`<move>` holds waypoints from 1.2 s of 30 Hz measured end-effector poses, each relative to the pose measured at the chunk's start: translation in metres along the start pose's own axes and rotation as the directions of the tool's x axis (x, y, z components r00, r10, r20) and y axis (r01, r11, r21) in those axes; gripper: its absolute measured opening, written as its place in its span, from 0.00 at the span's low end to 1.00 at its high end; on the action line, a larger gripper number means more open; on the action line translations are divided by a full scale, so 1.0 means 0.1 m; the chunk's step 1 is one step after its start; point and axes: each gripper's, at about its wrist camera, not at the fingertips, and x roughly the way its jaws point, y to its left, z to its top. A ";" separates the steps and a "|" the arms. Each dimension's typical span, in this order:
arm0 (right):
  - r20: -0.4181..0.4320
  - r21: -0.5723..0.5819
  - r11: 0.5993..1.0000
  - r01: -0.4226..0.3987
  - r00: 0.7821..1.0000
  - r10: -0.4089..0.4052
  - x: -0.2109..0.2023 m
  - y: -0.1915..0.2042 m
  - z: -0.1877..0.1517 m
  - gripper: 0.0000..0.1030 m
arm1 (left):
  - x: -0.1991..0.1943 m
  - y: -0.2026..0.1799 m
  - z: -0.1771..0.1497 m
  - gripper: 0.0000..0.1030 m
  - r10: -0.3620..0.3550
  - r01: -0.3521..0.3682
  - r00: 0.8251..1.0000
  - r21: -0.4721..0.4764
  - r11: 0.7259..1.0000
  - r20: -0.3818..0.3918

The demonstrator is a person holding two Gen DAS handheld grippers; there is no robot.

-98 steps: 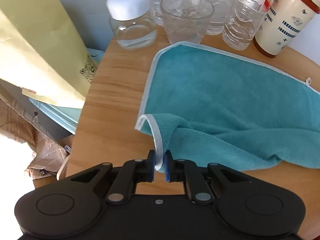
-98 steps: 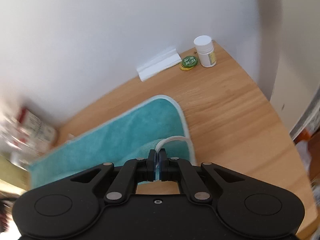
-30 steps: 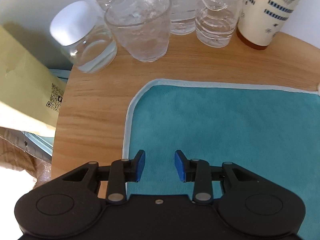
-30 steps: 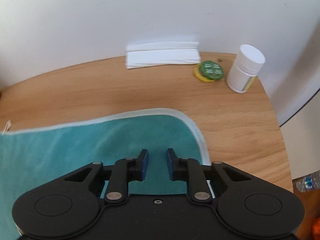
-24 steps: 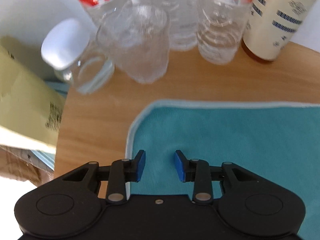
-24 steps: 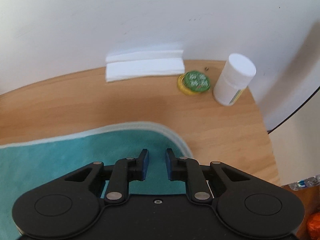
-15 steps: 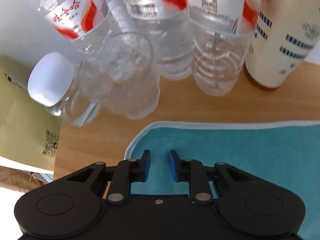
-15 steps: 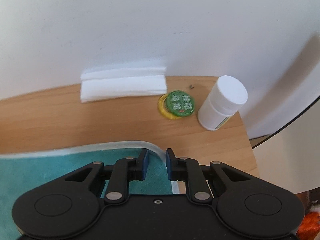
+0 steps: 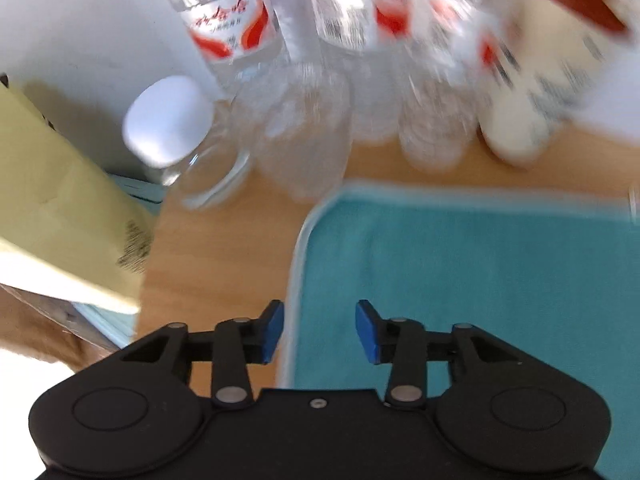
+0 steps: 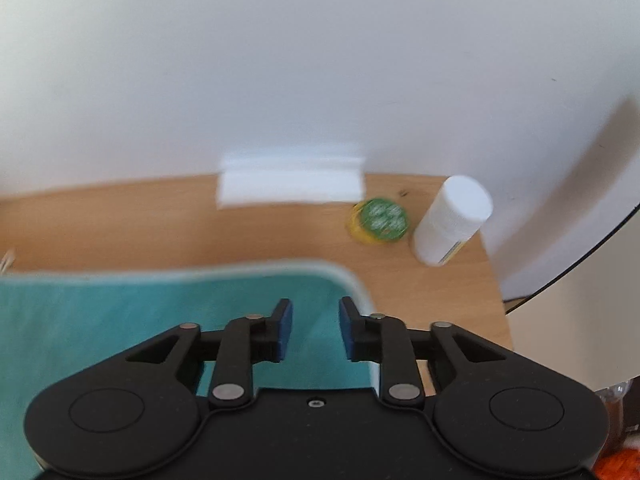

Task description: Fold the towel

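Left wrist view, bottles (image 9: 360,32) blurred (labels unreadable), towel (image 9: 480,280) cropped

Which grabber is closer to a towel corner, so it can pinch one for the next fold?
Probably the right gripper: it hangs open just behind the towel's rounded far corner. The left gripper is open too, straddling the towel's side edge, with its corner further ahead.
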 end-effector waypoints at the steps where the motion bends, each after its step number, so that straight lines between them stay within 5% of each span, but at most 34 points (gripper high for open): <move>1: -0.005 -0.007 1.000 -0.024 1.000 0.024 -0.06 0.03 -0.07 0.35 | -0.04 0.07 -0.20 0.41 -0.007 0.008 1.000 0.029 1.000 -0.020; 5: -0.032 -0.029 0.987 -0.158 0.987 0.157 -0.23 0.10 -0.32 0.39 | -0.13 0.28 -0.90 0.41 -0.084 0.093 0.992 0.096 0.991 -0.098; 8: -0.056 -0.039 0.983 -0.179 0.983 0.177 -0.32 0.22 -0.44 0.42 | -0.17 0.32 -1.27 0.41 -0.105 0.122 0.987 0.150 0.981 -0.120; 14: -0.070 -0.050 0.979 -0.197 0.979 0.194 -0.51 0.55 -0.65 0.42 | 0.05 0.43 -1.45 0.41 -0.140 0.157 0.980 0.121 0.980 -0.144; 20: -0.078 -0.054 0.980 -0.193 0.979 0.188 -0.61 0.72 -0.81 0.43 | 0.12 0.45 -1.42 0.40 -0.297 0.315 0.944 0.122 0.941 -0.147; 21: -0.080 -0.047 0.980 -0.195 0.978 0.190 -0.63 0.73 -0.84 0.43 | 0.11 0.42 -1.41 0.32 -0.330 0.352 0.930 0.135 0.926 -0.159; 24: -0.087 -0.024 0.981 -0.191 0.978 0.188 -0.69 0.75 -0.92 0.43 | 0.11 0.41 -1.38 0.13 -0.344 0.363 0.929 0.145 0.921 -0.138; 31: -0.084 0.020 0.984 -0.178 0.980 0.179 -0.74 0.73 -1.07 0.43 | 0.03 0.34 -1.08 0.08 -0.530 0.534 0.845 0.116 0.837 -0.063; 34: -0.073 0.004 0.987 -0.159 0.985 0.159 -0.77 0.74 -1.10 0.43 | 0.01 0.16 -0.82 0.08 -0.537 0.538 0.842 0.122 0.834 -0.044; 36: -0.075 -0.008 0.988 -0.157 0.985 0.156 -0.79 0.73 -1.11 0.43 | 0.07 0.00 -0.64 0.08 -0.490 0.490 0.871 0.159 0.857 -0.044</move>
